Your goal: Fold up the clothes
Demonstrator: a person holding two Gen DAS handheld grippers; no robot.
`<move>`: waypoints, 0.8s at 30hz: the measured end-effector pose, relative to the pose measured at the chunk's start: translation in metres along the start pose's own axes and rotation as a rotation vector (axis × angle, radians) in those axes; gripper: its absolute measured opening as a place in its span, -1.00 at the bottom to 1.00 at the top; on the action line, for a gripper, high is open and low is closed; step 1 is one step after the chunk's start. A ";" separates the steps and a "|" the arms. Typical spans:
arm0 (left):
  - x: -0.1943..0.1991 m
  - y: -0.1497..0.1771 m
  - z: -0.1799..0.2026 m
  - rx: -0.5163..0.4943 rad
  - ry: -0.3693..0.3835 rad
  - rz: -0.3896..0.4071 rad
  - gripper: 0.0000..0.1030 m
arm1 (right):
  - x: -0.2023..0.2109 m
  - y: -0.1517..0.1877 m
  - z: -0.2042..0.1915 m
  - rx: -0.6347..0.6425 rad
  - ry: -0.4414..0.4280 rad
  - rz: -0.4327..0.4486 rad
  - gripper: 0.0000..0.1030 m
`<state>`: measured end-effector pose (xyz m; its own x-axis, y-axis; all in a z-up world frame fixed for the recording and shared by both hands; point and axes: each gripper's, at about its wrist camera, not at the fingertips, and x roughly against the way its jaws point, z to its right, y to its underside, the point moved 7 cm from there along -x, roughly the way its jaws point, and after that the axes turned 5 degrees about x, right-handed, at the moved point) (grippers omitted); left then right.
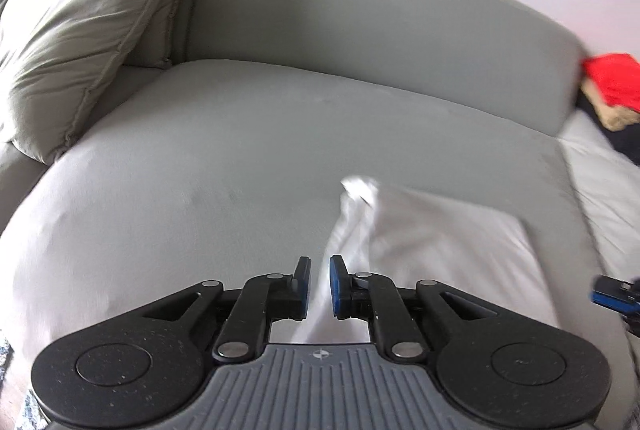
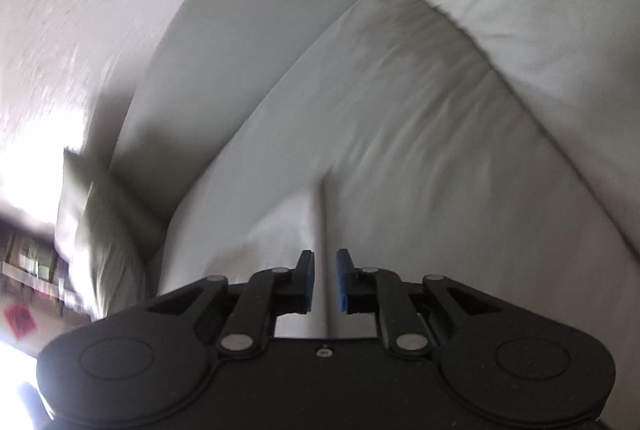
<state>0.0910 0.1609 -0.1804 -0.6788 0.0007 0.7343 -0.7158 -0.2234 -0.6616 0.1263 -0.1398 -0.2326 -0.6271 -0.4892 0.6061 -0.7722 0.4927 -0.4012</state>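
You have open sofa seat (image 1: 240,157) across the centre and left of the left wrist frame. A large cushion (image 1: 80,49) blocks the upper left, and the backrest (image 1: 380,17) walls off the top. At lower right the white garment (image 1: 432,242) covers the seat, with piled clothes (image 1: 612,89) at the far right edge. In the right wrist frame, a pillow (image 2: 540,9) fills the upper right.

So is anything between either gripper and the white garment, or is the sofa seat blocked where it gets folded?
Nothing visible is in the way. The white garment already runs between the pads of the left gripper and the right gripper. The sofa seat ahead is bare; the cushion sits off to the side.
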 end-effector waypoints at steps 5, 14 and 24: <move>0.016 0.032 0.022 -0.042 0.106 -0.050 -0.81 | 0.010 0.032 -0.033 0.151 -0.046 -0.098 -0.73; -0.007 0.073 0.045 -0.103 0.100 -0.134 -0.80 | -0.005 0.075 -0.054 0.332 0.025 -0.252 -0.84; 0.017 0.103 0.032 -0.153 0.136 -0.258 -0.82 | 0.036 0.087 -0.028 0.283 -0.007 -0.332 -0.89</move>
<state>0.0112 0.1064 -0.2312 -0.4805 0.1708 0.8602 -0.8761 -0.0499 -0.4795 0.0394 -0.0948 -0.2263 -0.3402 -0.5927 0.7300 -0.9290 0.0914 -0.3587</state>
